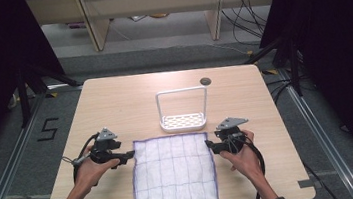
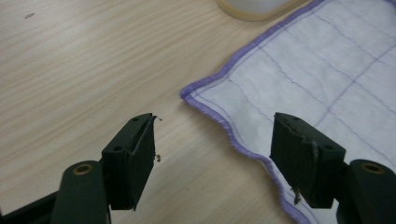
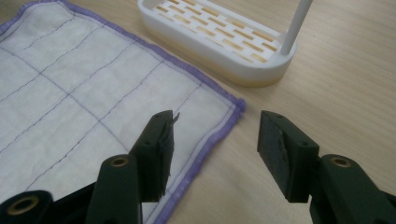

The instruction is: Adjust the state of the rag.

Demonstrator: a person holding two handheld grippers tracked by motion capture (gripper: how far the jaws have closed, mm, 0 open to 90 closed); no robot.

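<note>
A white cloth with a purple hem and a stitched grid lies spread flat on the near half of the wooden table. My left gripper hovers at the cloth's far left corner, jaws open. In the left gripper view the corner of the cloth lies under the open left gripper, with nothing pinched. My right gripper stands open at the far right corner. In the right gripper view that corner of the cloth lies below the open right gripper, untouched.
A white slotted rack with a tall loop handle stands just beyond the cloth's far edge, close to both grippers; the rack shows near in the right gripper view. A round cable hole sits near the table's far edge.
</note>
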